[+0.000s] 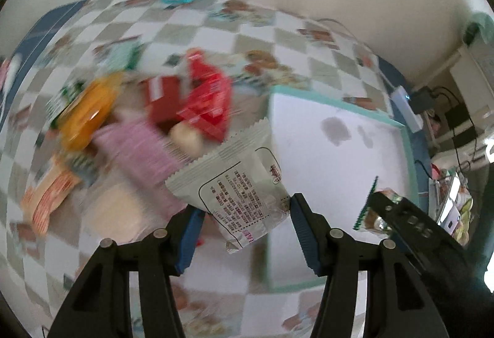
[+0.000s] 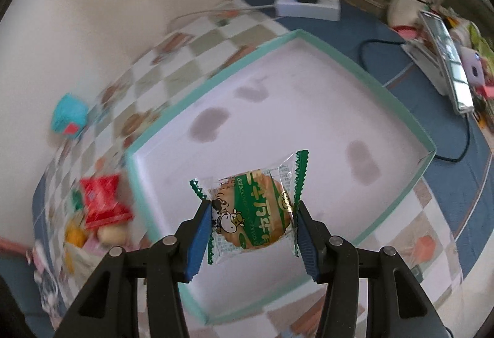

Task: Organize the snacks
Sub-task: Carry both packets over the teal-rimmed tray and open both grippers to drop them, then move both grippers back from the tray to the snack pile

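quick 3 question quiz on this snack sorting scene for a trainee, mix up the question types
1. True or false: the white box with the teal rim already holds several snacks.
2. Which gripper holds the green-edged cookie packet? A) left B) right
3. Fill in: the left gripper grips a ___ packet printed with text.

Key:
1. False; its floor shows only dark stains.
2. B; the right gripper holds it above the box.
3. Silver; the silver packet sits between its blue pads.
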